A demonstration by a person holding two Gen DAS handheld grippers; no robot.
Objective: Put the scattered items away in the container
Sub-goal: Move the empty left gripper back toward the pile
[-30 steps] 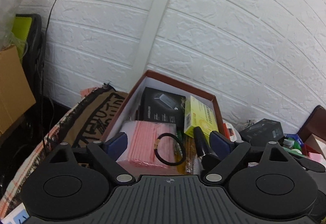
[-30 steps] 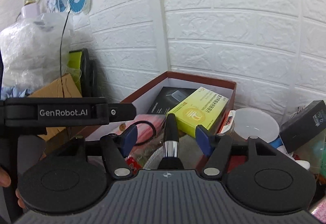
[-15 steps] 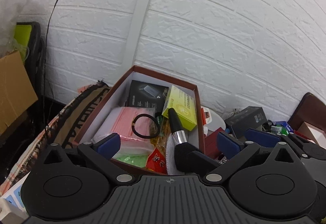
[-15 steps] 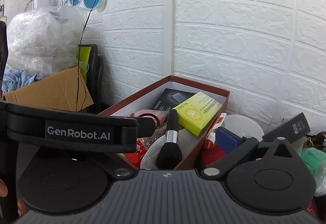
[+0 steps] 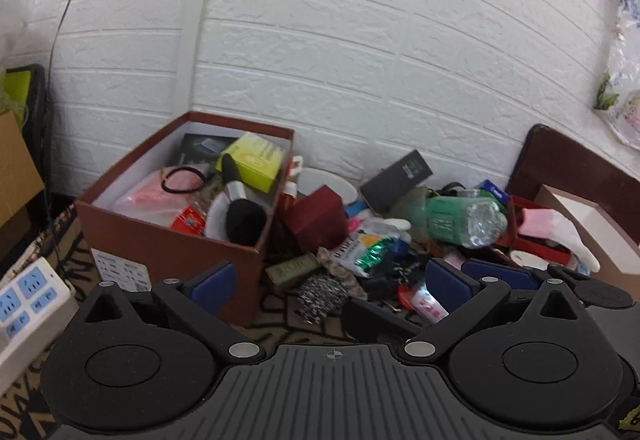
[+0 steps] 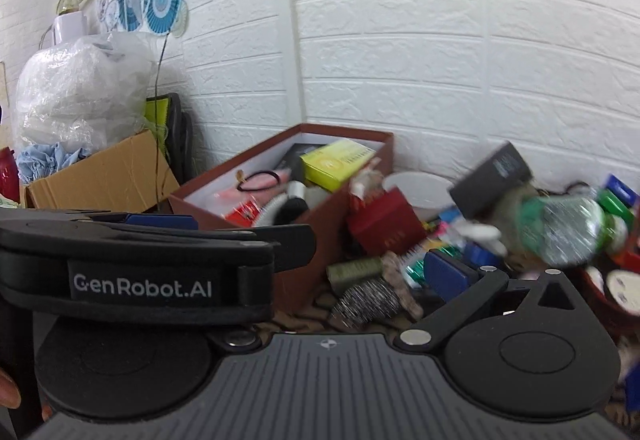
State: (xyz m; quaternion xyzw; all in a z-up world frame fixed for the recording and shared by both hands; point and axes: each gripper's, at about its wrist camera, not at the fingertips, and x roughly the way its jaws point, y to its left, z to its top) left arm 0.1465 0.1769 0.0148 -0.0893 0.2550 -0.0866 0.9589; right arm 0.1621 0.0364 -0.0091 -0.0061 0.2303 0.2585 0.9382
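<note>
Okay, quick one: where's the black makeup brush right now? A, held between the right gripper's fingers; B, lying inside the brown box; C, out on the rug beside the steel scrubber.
B: the makeup brush lies in the brown box, bristle head at its near corner.

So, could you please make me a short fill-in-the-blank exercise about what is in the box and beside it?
1. The black makeup brush lies inside the brown ____.
2. The yellow-green carton in that box leans near its back wall, which stands against the white ____ wall.
3. The clear plastic bottle with a green label lies on its ____ in the pile.
4. The dark red small box sits ____ the brown box, on its right.

Missing words: box; brick; side; outside
</note>
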